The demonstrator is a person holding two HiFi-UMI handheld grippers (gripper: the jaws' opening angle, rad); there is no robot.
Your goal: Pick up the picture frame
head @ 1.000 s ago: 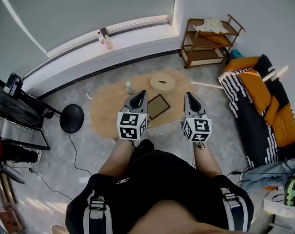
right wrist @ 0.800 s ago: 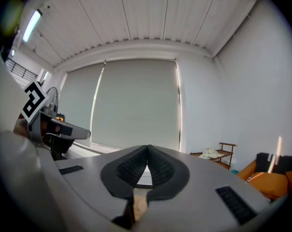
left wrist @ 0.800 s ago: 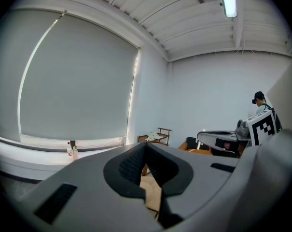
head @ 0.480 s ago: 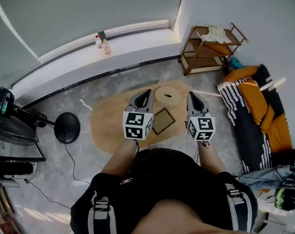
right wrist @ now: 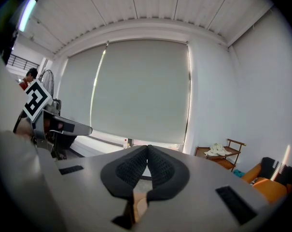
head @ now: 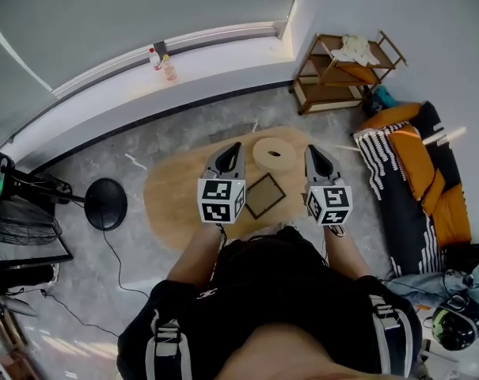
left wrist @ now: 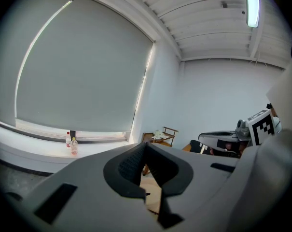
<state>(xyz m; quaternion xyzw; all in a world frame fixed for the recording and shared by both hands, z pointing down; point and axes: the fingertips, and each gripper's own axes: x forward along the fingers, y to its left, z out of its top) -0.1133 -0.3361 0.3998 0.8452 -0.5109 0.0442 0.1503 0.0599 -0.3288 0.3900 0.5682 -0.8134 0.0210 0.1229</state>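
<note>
Left hand-held gripper (head: pixel 234 146): jaws closed pad to pad, nothing between them. Right hand-held gripper (head: pixel 311 149): likewise closed and empty. Both are held out in front of the person, side by side and apart, pointing forward and only slightly downward, well above the furniture. Task item: one square, dark-rimmed picture frame with a light inner panel (head: pixel 264 195), lying flat on the oval, light-wood low counter (head: pixel 176 204). In the head view it sits between the two grippers and a little nearer the person, touched by neither. Just beyond it on the same counter lies one round, pale wooden disc with a central hole (head: pixel 272 153), apart from the frame. Judgement: the approach step is in hand and no grasp has begun. The next move calls for opening at least one pair of jaws, tipping that gripper downward, lowering it to a frame edge and closing on the rim. A flat frame offers little to bite, so the edge may need lifting or pinching at a corner. Count: two grippers, one frame, one disc, one counter. Further out: two small clear bottles (head: pixel 169 67) on the window ledge, one wooden slatted shelf rack (head: pixel 346 70) in the corner, and one black round stand base (head: pixel 106 203) on the floor.
</note>
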